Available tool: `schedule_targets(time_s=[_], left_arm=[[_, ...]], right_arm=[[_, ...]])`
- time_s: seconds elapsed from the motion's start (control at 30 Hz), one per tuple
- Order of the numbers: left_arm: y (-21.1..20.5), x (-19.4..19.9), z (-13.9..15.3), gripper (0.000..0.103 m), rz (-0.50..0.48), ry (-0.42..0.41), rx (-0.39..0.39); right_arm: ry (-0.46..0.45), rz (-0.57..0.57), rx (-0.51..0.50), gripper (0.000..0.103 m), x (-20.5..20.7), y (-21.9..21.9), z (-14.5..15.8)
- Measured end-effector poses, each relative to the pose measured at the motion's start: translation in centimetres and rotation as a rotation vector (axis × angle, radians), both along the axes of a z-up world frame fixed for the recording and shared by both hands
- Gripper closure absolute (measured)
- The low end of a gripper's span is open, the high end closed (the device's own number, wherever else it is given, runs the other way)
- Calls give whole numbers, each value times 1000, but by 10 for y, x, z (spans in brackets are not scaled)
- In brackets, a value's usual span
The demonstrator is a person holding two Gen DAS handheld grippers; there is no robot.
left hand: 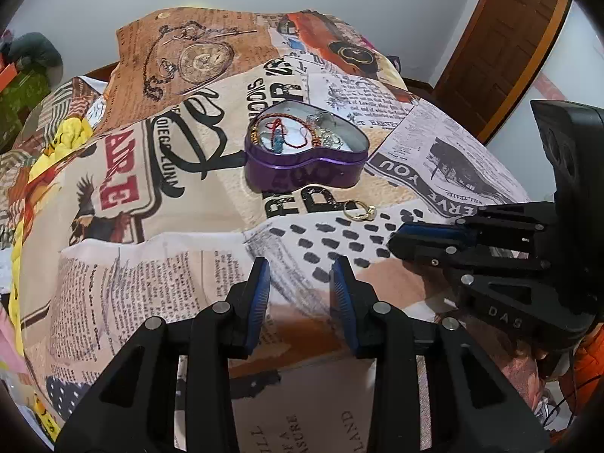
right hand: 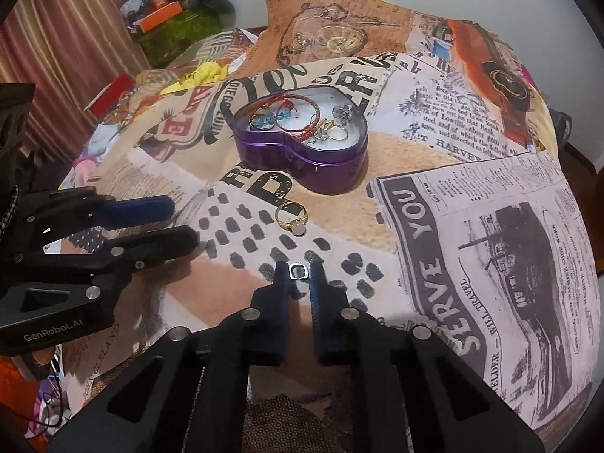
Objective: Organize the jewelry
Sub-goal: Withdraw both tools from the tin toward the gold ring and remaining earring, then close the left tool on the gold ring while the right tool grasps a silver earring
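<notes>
A purple heart-shaped tin [left hand: 305, 166] [right hand: 302, 162] stands open on the printed cloth, holding red cord bracelets [right hand: 298, 113], blue-stone pieces and rings. A gold ring with a pale stone [left hand: 360, 210] [right hand: 291, 218] lies on the cloth just in front of the tin. My right gripper [right hand: 299, 271] is shut on a small silver ring [right hand: 298, 270] at its fingertips, low over the cloth in front of the gold ring. My left gripper [left hand: 300, 270] is open and empty, in front of the tin; it shows at the left of the right wrist view [right hand: 177, 222].
The printed newspaper-pattern cloth [left hand: 151, 249] [right hand: 490, 226] covers a rounded surface that drops off at all sides. Yellow fabric [left hand: 68, 136] lies at the left edge. A wooden door [left hand: 506, 45] stands at the back right. Clutter and a curtain [right hand: 56, 37] are at the left.
</notes>
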State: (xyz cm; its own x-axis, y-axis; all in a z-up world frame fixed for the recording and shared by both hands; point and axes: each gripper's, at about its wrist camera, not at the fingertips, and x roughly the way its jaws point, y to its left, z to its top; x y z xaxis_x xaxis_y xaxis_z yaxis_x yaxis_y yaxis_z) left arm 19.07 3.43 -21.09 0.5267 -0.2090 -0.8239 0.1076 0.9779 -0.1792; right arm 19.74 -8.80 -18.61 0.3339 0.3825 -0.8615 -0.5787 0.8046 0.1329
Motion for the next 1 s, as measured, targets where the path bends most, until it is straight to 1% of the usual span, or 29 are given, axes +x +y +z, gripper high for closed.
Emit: schedule_targets(time_s=[0.13, 0.23, 0.43, 0.63, 0.8, 0.9, 0.93, 0.97, 1.0], left_arm=[[-6, 5, 0, 69, -14, 2, 2], [-12, 11, 0, 69, -31, 9, -3], [-31, 27, -2, 69, -72, 17, 2], [-48, 43, -7, 69, -98, 24, 17], [-51, 53, -9, 69, -83, 16, 31], [-54, 55, -10, 69, -90, 8, 42], [-56, 55, -11, 73, -94, 2, 52], [-58, 55, -11, 79, -98, 1, 57], [-59, 55, -12, 79, -103, -1, 63]], right_arm=[[-3, -5, 18, 95, 0, -2, 2], [-14, -32, 40, 95, 2, -10, 6], [-49, -90, 54, 95, 12, -30, 15], [-65, -129, 72, 95, 20, -47, 19], [-64, -143, 85, 95, 25, -55, 18], [-58, -145, 91, 95, 27, -57, 16], [-56, -145, 92, 95, 28, -57, 15], [-53, -145, 93, 95, 28, -58, 15], [-51, -145, 94, 95, 28, -58, 14]])
